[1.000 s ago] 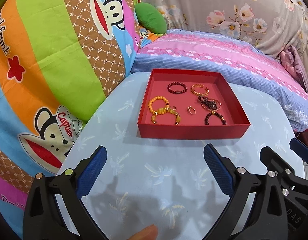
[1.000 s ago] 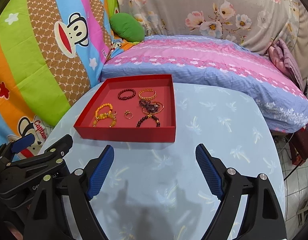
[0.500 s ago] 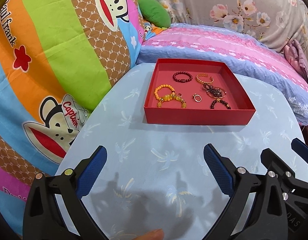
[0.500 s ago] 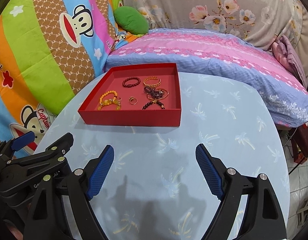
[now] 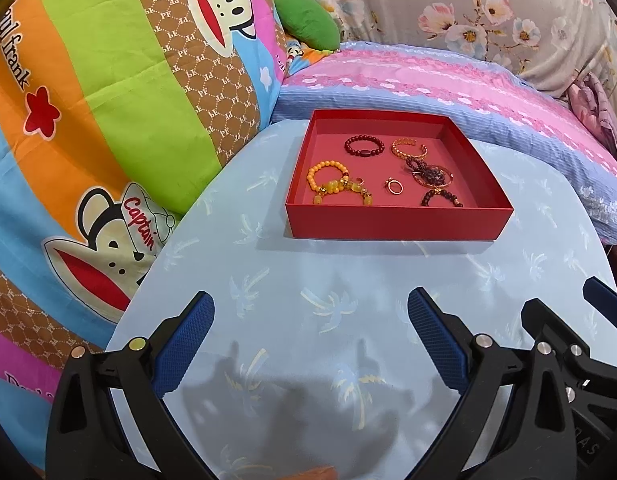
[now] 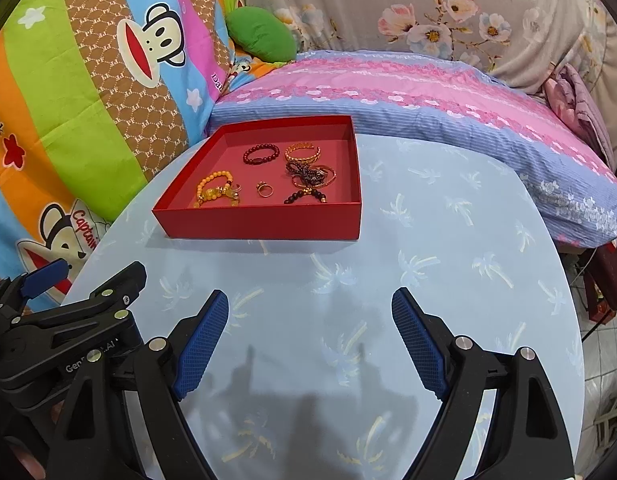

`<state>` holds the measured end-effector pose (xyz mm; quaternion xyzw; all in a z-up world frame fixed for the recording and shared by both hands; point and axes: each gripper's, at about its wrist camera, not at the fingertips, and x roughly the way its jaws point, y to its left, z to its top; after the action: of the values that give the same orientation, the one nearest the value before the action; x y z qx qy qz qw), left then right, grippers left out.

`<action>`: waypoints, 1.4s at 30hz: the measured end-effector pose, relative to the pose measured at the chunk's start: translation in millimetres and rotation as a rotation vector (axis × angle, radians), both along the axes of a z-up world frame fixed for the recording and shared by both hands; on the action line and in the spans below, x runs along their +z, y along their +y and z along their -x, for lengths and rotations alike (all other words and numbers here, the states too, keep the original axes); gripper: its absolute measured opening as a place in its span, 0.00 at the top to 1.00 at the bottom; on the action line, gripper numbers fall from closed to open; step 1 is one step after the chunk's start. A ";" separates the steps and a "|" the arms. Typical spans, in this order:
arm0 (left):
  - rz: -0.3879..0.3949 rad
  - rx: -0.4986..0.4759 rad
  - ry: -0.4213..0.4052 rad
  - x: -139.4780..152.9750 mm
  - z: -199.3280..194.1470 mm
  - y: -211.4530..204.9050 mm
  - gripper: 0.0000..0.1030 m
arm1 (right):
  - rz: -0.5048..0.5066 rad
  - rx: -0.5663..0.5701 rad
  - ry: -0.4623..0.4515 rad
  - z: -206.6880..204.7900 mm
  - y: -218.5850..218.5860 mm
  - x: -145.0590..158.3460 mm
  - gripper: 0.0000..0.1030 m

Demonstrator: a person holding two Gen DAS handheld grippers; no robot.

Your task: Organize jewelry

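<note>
palm-print cloth table (image 5: 308,280) | square red tray (image 5: 396,224) | beaded bracelets (image 5: 326,178)

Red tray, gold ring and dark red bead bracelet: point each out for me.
Red tray (image 5: 392,222), left wrist view, on its near outer wall.
Gold ring (image 5: 395,187), left wrist view, on its band.
Dark red bead bracelet (image 6: 261,153), right wrist view, on its near beads.

Near wall of red tray (image 5: 396,224) hiding its front floor strip, dark bead tangle (image 5: 430,172) unresolved (strands overlapping, count unclear), small ring (image 5: 394,187) detail too fine, bench (image 6: 508,360) cut off at frame bottom.
</note>
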<state>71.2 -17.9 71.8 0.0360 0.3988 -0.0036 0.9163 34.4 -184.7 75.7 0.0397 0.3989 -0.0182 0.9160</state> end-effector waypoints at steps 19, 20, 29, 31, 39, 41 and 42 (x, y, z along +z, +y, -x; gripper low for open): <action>0.004 0.014 0.025 -6.0 -2.1 3.9 0.10 | 0.000 0.006 0.011 -2.5 2.0 -5.4 0.21; 0.004 0.014 0.026 -6.4 -2.3 3.6 0.10 | 0.000 0.007 0.010 -2.5 1.9 -4.8 0.21; -0.004 0.016 0.023 -7.3 -2.6 3.1 0.10 | 0.000 0.007 0.011 -3.0 2.2 -5.7 0.21; -0.009 0.016 0.023 -7.7 -3.1 3.3 0.10 | 0.001 0.007 0.012 -3.1 2.7 -6.5 0.21; -0.010 0.014 0.031 -8.1 -4.6 2.3 0.10 | 0.000 0.007 0.013 -3.2 2.7 -8.4 0.21; -0.009 0.014 0.031 -8.2 -4.6 2.3 0.10 | -0.002 0.006 0.013 -3.2 2.3 -8.1 0.21; -0.010 0.015 0.031 -8.2 -4.6 2.3 0.10 | -0.003 0.006 0.014 -3.4 2.3 -7.9 0.21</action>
<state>75.8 -15.7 63.6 0.0377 0.4133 0.0046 0.9098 37.8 -182.4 67.9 0.0395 0.4053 -0.0150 0.9132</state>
